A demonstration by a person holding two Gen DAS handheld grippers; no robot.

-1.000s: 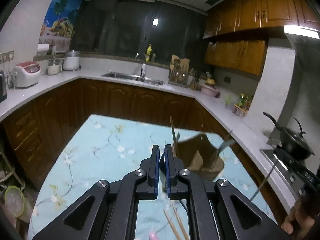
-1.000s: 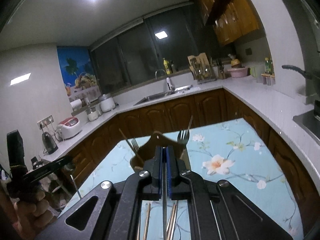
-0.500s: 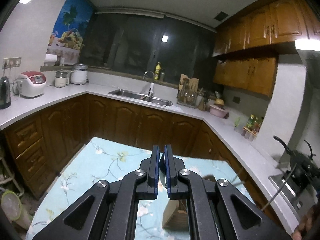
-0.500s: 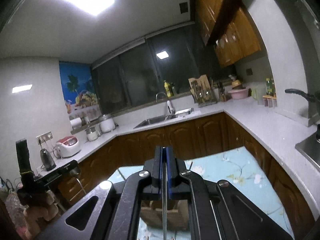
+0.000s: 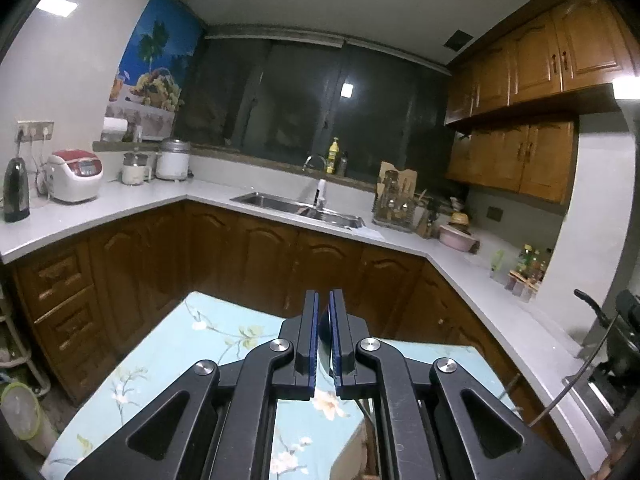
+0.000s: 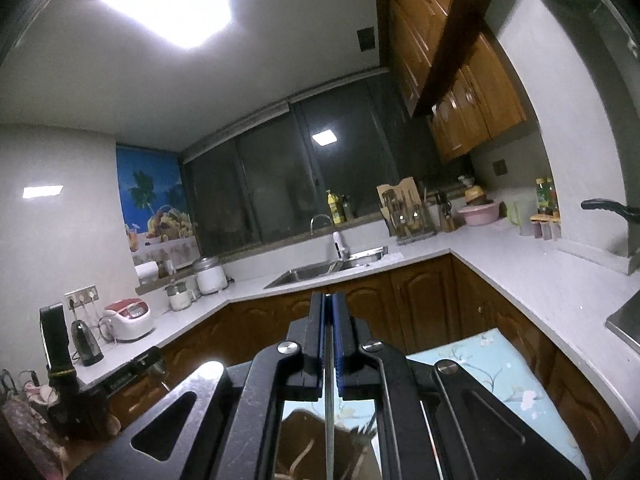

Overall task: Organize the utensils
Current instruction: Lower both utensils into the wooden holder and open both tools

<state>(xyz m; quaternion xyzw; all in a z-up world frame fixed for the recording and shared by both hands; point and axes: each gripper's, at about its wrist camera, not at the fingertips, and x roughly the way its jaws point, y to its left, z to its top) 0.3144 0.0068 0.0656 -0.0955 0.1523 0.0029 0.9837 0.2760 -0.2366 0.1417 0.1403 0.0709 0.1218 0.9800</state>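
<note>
My left gripper (image 5: 324,316) is shut on a dark utensil (image 5: 325,334), seen edge-on between the blue pads. It is raised above the floral tablecloth table (image 5: 208,340). My right gripper (image 6: 328,312) is shut on a thin metal utensil handle (image 6: 329,408) that runs down between the fingers. Below it the brown utensil holder (image 6: 308,436) with a fork tip shows on the table (image 6: 492,364). The right gripper's held rod (image 5: 576,376) shows at the right edge of the left wrist view. The left gripper (image 6: 60,352) shows at the left in the right wrist view.
White countertops wrap around the kitchen with a sink (image 5: 296,204), rice cooker (image 5: 74,176), kettle (image 5: 16,190), knife rack (image 5: 394,196) and a pink bowl (image 5: 458,238). A black pan (image 5: 616,320) sits on the stove at right. Brown cabinets stand beyond the table's far edge.
Both grippers have lifted and tilted upward. The utensil holder has dropped out of the left view and to the bottom of the right view. Both stay shut.
</note>
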